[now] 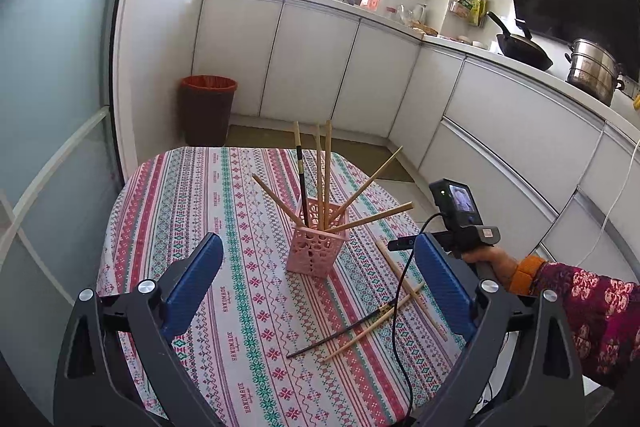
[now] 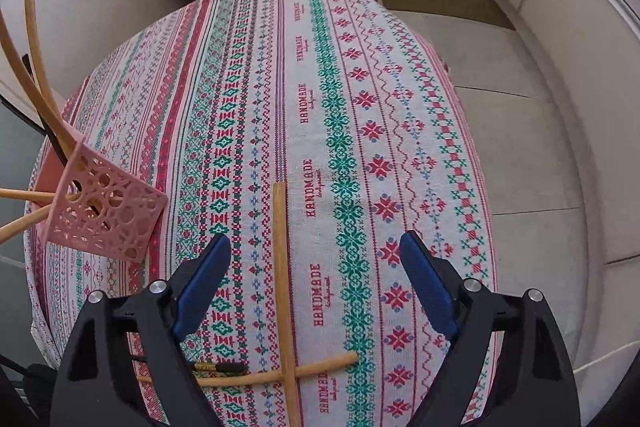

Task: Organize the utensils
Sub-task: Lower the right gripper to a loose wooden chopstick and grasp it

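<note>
**Chopsticks, holder and two hand-held grippers on patterned tablecloth**

Pink perforated holder (image 1: 317,247): upright near centre of table, on striped red-and-green tablecloth (image 1: 224,211). Contents: five pale wooden chopsticks (image 1: 327,167) fanned outward, plus one dark chopstick with pale top (image 1: 301,171).

Loose on cloth, right of holder: long wooden chopstick (image 2: 283,279) lying straight away from the right wrist camera; second wooden chopstick (image 2: 280,375) crossing under it near its close end; dark chopstick (image 1: 340,333) alongside, partly hidden in the right wrist view.

Left gripper (image 1: 318,263): blue pads wide apart, nothing between them, raised short of the holder, holder framed between the fingers.

Right gripper (image 2: 316,263): blue pads apart, tilted steeply down over the cloth, straddling the long wooden chopstick, neither pad touching it. Held in a hand (image 1: 490,261) with orange cuff and floral sleeve.

Background: bin with red liner (image 1: 206,107), white cabinets, wok (image 1: 522,49), steel steamer pot (image 1: 592,71).
</note>
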The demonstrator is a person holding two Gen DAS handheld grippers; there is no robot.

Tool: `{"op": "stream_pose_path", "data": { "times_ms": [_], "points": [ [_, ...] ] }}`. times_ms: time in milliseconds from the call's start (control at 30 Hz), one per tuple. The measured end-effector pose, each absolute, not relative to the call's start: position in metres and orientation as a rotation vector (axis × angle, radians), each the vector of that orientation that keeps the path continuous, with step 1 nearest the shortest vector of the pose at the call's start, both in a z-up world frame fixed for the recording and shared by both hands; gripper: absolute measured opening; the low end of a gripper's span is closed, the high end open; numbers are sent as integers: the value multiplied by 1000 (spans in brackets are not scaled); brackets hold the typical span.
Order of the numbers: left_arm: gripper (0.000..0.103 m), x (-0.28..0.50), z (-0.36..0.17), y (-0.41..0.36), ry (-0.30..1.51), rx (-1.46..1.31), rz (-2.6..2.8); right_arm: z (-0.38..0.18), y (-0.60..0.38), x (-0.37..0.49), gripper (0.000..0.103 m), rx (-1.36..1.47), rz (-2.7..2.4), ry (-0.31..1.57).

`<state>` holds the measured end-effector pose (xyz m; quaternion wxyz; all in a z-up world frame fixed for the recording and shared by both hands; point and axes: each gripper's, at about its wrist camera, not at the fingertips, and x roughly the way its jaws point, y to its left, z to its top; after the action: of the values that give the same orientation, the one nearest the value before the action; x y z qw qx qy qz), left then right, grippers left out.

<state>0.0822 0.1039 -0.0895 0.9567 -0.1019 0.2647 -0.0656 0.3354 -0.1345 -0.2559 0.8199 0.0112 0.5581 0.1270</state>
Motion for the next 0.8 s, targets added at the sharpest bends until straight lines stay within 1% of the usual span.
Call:
{"op": "stream_pose_path", "data": {
  "times_ms": [67,100,233,300,333,400,433,500,667,800],
  "points": [
    [92,81,-91,103,535,-202,-127,-262,-125,340,52,-13,284,1208],
    [92,82,-93,102,538,-197,-125,-265,-121,341,47,-27,286,1219],
    [92,84,-94,100,547,-195,-128,-278,-107,339,42,-63,277,1233],
    [92,84,-94,98,547,-188,-128,-279,-104,337,42,-59,258,1209],
    [92,83,-93,98,546,-185,-126,-279,-105,338,44,-34,256,1215],
    [92,83,-93,98,544,-181,-119,-278,-106,343,42,13,257,1231],
    [92,83,-92,99,542,-178,-113,-278,-105,345,32,12,254,1232],
    [92,83,-91,99,539,-175,-105,-279,-101,348,9,-25,229,1230],
    [92,86,-92,100,554,-183,-113,-279,-112,341,8,39,216,1202],
    [92,83,-91,101,550,-181,-117,-265,-140,327,8,113,185,1146]
  ]
}}
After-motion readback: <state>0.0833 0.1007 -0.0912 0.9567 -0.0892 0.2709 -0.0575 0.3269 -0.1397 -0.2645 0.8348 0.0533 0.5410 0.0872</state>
